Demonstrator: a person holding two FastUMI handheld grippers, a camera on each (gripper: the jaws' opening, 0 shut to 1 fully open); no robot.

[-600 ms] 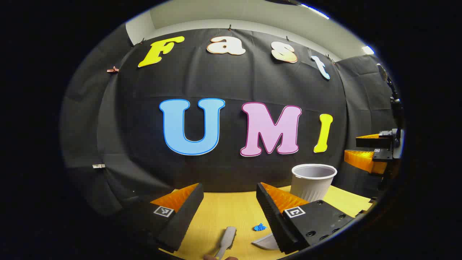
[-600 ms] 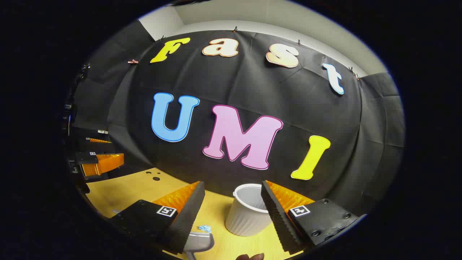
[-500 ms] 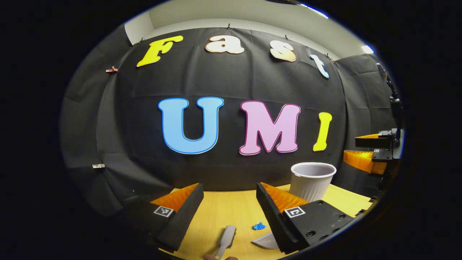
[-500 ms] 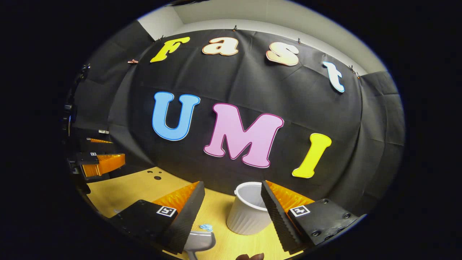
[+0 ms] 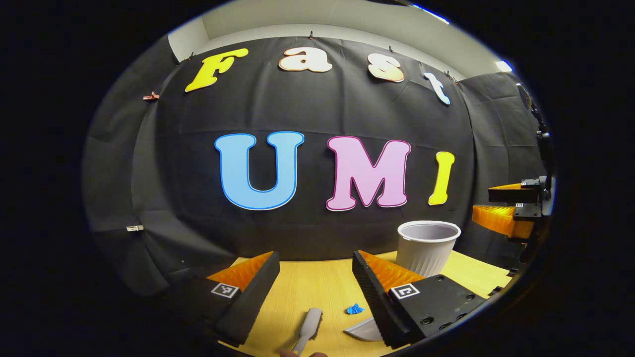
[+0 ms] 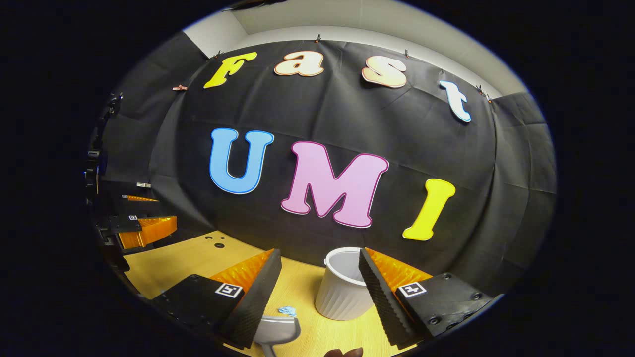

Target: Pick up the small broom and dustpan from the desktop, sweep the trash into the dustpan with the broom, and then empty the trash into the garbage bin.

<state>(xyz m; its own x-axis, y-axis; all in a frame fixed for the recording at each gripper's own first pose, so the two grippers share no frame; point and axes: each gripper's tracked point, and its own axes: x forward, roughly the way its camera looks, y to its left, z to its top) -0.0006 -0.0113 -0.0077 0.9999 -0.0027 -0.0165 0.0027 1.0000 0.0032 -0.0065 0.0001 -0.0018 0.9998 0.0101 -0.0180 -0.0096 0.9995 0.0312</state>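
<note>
On the yellow desktop lies a slim grey broom, just below and between my left gripper's fingers. A pale grey dustpan pokes out from under its right finger. A scrap of blue trash sits between the two. My left gripper is open and holds nothing. In the right gripper view the dustpan lies by the left finger, with the blue trash just beyond it. My right gripper is open and holds nothing. The white ribbed bin stands upright ahead of it.
The bin is at the right rear of the desk in the left gripper view, and the right gripper hovers beyond it. The left gripper hangs over the desk's left side, near a few small holes. The black cloth wall closes the back.
Both views have drifted slightly, so the desk items sit a little higher in frame. Both grippers stay open, and the broom, dustpan and trash have not moved.
</note>
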